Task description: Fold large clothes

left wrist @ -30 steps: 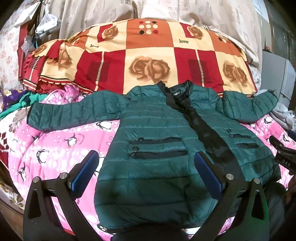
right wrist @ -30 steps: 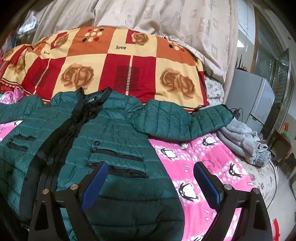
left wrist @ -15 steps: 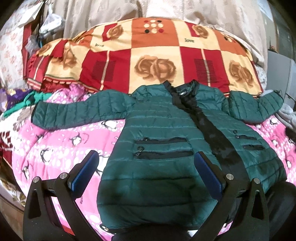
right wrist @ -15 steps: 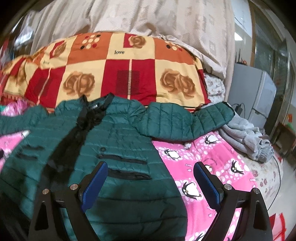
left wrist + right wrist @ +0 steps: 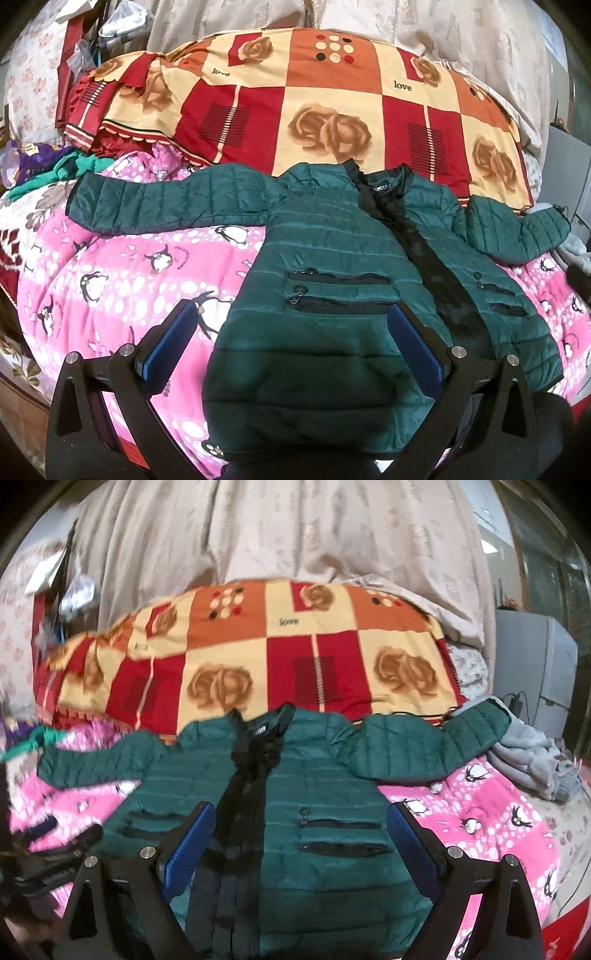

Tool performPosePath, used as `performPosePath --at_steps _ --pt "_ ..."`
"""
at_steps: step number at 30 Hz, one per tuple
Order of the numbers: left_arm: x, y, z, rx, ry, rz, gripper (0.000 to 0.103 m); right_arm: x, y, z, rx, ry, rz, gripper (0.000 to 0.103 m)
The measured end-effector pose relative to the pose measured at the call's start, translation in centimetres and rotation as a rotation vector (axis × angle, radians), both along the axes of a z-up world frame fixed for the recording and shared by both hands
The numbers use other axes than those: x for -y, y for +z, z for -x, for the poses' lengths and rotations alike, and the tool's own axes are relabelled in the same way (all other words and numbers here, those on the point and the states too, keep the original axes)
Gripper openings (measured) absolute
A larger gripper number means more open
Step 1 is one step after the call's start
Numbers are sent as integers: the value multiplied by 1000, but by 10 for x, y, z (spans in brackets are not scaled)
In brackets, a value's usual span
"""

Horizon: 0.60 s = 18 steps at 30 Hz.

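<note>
Jacket (image 5: 332, 266) lies flat, front up, on the pink penguin blanket (image 5: 122, 280), collar away, sleeves spread sideways; left gripper (image 5: 291, 343) and right gripper (image 5: 301, 838) hover spread and empty above its hem, each nearer its own sleeve.

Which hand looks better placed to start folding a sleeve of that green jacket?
Probably left. The left tool hangs open over the jacket half whose long sleeve lies flat. The right tool, also open, sits mid-jacket.
</note>
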<state>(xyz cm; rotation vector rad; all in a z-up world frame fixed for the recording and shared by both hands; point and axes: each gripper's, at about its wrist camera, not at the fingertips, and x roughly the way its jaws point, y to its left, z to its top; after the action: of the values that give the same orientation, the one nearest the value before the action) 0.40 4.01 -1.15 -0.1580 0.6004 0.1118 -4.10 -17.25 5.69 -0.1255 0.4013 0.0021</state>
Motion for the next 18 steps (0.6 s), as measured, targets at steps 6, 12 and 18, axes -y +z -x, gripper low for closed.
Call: performPosePath --at_steps 6,12,18 --pt "-4 -2 0 -10 20 17 103 11 -16 -10 -9 -26 18 92" --pt "-1 -2 0 -8 20 -10 103 24 -23 -16 -32 -47 26 92" --pt "5 0 3 2 2 -4 103 18 -25 -16 -20 -47 86 92"
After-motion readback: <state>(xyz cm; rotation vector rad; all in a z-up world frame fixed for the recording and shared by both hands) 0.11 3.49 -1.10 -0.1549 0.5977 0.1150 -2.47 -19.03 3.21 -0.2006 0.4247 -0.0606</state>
